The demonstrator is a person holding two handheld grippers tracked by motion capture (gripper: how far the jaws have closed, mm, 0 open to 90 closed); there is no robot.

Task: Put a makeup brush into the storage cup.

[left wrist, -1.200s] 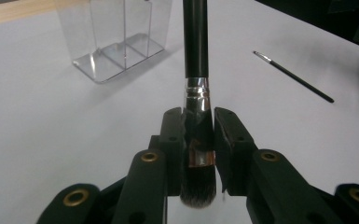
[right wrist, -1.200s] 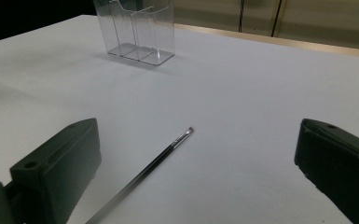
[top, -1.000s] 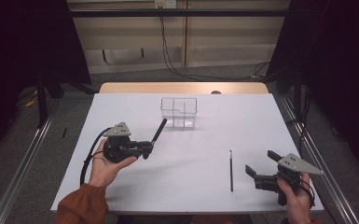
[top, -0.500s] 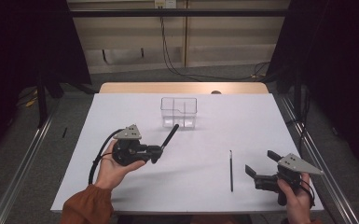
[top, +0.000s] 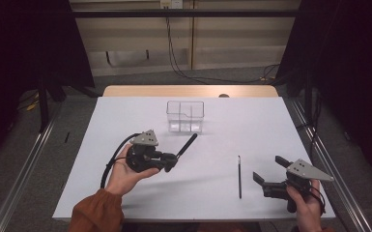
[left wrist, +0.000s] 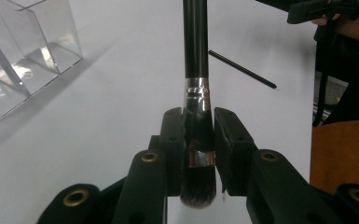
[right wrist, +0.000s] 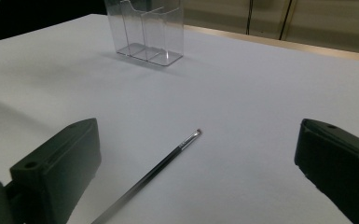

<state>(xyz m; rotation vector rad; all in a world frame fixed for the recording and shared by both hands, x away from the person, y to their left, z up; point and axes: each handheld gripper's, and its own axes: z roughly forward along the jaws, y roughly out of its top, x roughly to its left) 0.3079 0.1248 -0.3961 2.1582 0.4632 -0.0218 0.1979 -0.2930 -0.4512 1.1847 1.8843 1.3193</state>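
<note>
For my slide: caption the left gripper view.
Left gripper clamps a makeup brush by its ferrule beside a clear organizer.

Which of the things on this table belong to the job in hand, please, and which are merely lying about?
In the job:
- left gripper
- makeup brush, clamped in it
- clear organiser

Lying about:
- thin brush on the table
- right gripper, open, holding nothing

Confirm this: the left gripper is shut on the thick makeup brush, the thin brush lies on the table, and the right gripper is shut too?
Not quite. The right gripper is open, its jaws wide apart around the thin brush in the right gripper view. The rest holds.
</note>
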